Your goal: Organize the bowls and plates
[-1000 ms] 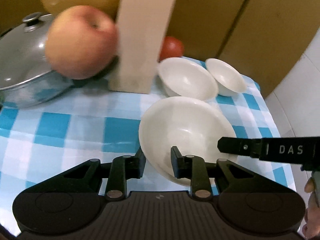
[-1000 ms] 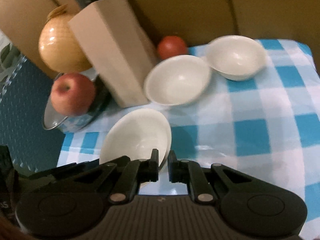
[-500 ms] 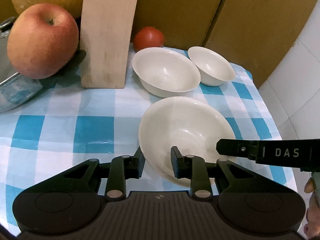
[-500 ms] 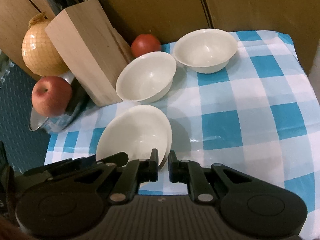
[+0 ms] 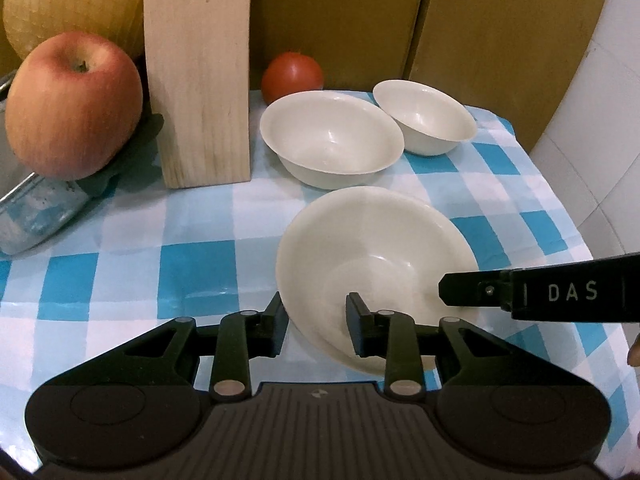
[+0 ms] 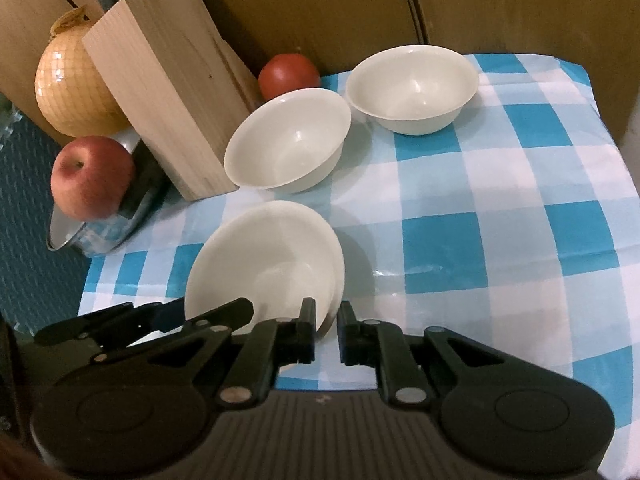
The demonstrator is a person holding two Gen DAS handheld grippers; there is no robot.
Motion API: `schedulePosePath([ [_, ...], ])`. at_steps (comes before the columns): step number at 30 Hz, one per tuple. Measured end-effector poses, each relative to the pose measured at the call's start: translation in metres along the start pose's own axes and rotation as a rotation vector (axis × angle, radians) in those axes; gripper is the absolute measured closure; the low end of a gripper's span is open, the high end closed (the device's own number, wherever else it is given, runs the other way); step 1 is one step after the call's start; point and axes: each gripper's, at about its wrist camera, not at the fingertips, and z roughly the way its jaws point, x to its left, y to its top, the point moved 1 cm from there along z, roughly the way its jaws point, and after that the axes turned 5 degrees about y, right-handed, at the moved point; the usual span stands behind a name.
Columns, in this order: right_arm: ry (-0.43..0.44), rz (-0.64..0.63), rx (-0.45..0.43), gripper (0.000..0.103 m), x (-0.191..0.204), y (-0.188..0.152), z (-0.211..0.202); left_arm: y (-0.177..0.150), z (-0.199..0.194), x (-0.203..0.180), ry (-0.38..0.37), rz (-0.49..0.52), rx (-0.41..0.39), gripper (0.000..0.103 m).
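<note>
The cream plate (image 5: 376,256) sits on the checked desk (image 5: 192,272), its near rim between the left gripper (image 5: 316,322) fingers, which have just been opening and stand slightly off it. The right gripper (image 6: 326,330) fingers pinch its right edge.

Tablecloth (image 6: 500,208): I see blue and white checks.
Nearest plate (image 5: 372,248): cream-white, plain.
Middle bowl (image 6: 286,146): the same cream-white.
Far bowl (image 6: 412,88): cream-white too.
Apple (image 5: 74,104): red, blushing to yellow.
Tomato (image 5: 292,73): deep red.
Melon (image 6: 68,88): yellow, netted in a fine mesh.
Knife block (image 6: 164,108): pale wood grain.
My grippers' fingers (image 5: 360,330): matte black, white lettering on one.
</note>
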Motion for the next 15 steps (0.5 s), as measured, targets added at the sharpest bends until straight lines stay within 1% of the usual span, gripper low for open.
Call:
schedulePosePath([
  [9,-0.012,0.003,0.000,0.095,-0.0010,-0.0006,0.0005,-0.0007,-0.0014,0.0005,0.007,0.000,-0.002,0.055],
  [13,-0.012,0.016,-0.005,0.090,-0.0033,0.0006,-0.0028,0.0007,-0.0044,0.0027,0.004,-0.004,-0.010,0.042],
  [15,-0.007,0.018,-0.012,0.087,-0.0039,0.0016,-0.0059,0.0019,-0.0076,0.0048,0.003,-0.012,-0.018,0.042],
])
